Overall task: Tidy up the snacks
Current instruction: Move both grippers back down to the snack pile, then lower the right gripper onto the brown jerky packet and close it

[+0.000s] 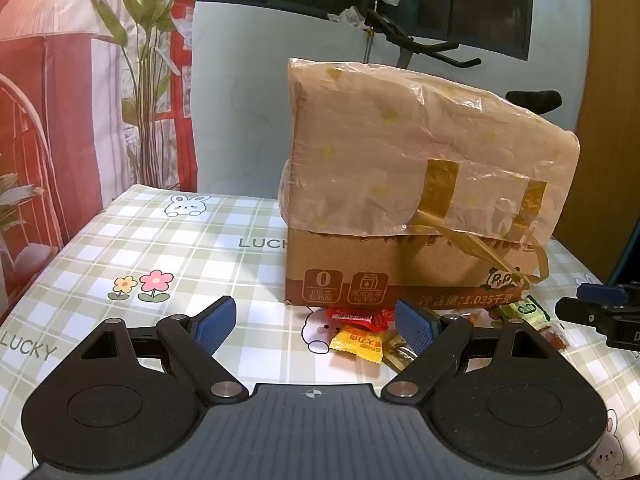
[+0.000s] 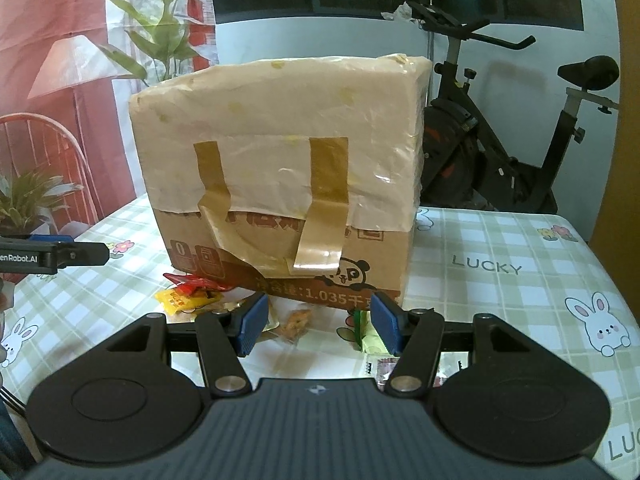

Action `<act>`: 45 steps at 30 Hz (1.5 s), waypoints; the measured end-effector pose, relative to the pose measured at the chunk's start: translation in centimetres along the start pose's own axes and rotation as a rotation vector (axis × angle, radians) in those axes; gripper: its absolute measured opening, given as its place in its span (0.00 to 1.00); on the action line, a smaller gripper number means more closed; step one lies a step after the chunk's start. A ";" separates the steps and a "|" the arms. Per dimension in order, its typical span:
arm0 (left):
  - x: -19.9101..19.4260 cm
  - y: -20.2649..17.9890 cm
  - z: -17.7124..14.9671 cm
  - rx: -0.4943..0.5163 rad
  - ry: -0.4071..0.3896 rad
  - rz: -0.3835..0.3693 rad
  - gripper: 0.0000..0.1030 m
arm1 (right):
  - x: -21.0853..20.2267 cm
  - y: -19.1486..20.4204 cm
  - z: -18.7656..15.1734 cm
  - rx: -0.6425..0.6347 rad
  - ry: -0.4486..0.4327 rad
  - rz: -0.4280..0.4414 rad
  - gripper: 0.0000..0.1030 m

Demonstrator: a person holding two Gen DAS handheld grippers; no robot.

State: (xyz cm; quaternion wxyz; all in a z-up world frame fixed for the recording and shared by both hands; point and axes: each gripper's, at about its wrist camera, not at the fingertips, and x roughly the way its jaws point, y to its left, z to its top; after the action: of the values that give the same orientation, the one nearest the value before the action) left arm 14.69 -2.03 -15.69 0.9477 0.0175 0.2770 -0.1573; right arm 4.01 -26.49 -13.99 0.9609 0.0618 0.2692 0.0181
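Left wrist view: left gripper (image 1: 314,326) jaws wide apart, nothing between the pads. Snack packets lie on the table (image 1: 168,248) at the foot of the cardboard box (image 1: 400,272), at about 1 o'clock from the jaws: red packet (image 1: 356,315) touching the box's bottom edge, yellow packet (image 1: 359,344) just in front of it, a gold-brown wrapper (image 1: 396,354) against the right pad. Green packet (image 1: 526,310) sits at 2 o'clock by the box's right corner. Right gripper (image 1: 600,314) enters at 3 o'clock. Open tablecloth from 9 to 11 o'clock; table edge runs along the left, curtain (image 1: 60,120) beyond.

Right wrist view: right gripper (image 2: 318,324) jaws partly apart, gripping nothing. A biscuit-like snack (image 2: 296,322) lies on the table between them, untouched. Green packet (image 2: 370,338) touches the right pad's inner side. Red and yellow packets (image 2: 188,294) at 10 o'clock. Box face fills 12 o'clock, tape strips (image 2: 324,208) hanging loose. Clear table from 1 to 3 o'clock; exercise bike (image 2: 500,140) behind the far edge.
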 end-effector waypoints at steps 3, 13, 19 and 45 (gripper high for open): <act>0.0 0.0 0.0 -0.001 0.002 -0.001 0.85 | 0.0 0.0 0.0 0.001 0.001 -0.001 0.58; 0.4 0.0 -0.3 -0.002 0.015 0.006 0.85 | 0.2 -0.5 -0.6 0.007 0.018 -0.016 0.58; 0.3 -0.2 -0.4 0.002 0.014 0.004 0.85 | -0.3 -1.5 -1.6 0.005 0.038 -0.047 0.58; 1.3 -0.2 -1.2 -0.011 0.058 -0.011 0.85 | 5.0 -8.1 -3.1 0.145 0.226 -0.138 0.65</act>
State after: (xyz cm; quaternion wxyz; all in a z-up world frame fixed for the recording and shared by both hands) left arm 15.00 -2.47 -17.35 0.9386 0.0154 0.3052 -0.1603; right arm 6.68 -33.81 -20.29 0.9166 0.1098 0.3796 -0.0607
